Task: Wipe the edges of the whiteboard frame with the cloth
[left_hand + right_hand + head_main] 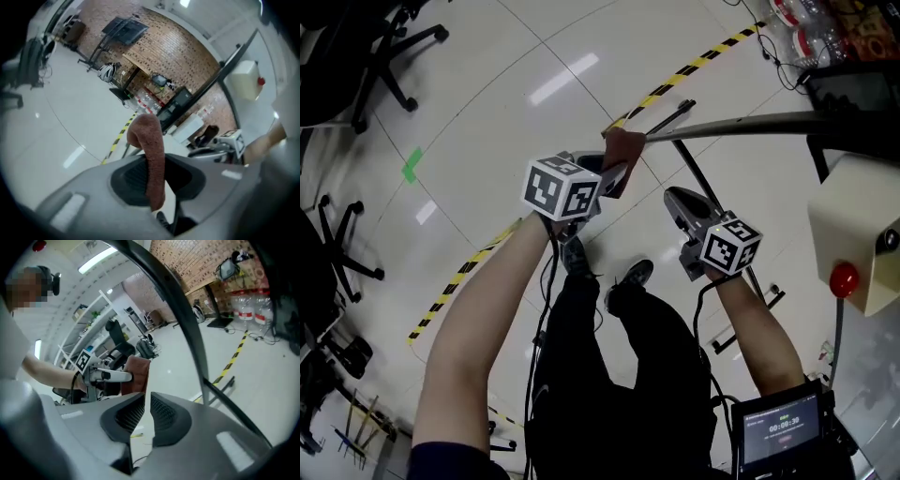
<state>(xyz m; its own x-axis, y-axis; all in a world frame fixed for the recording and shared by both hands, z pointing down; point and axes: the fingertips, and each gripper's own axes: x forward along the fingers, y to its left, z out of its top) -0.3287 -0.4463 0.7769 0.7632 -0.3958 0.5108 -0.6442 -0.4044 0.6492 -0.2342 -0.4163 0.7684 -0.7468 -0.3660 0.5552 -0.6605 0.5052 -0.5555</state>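
Note:
A brown cloth (pixel 623 155) sticks up from my left gripper (pixel 614 180), which is shut on it. In the left gripper view the cloth (pixel 152 150) runs between the two dark pads and curls over above them. It hangs right at the near end of the whiteboard frame's grey top edge (pixel 750 125); whether they touch I cannot tell. My right gripper (pixel 675 200) hovers just below that edge, a little right of the cloth, shut with nothing in it. In the right gripper view the frame (pixel 187 324) arcs overhead, with the cloth (pixel 136 373) to the left.
Yellow-black floor tape (pixel 694 66) runs diagonally under the board. Office chairs (pixel 356 56) stand at the left. A cream box with a red button (pixel 853 234) is at the right, water bottles (pixel 806 23) beyond it. The person's shoes (pixel 633 275) are below the grippers.

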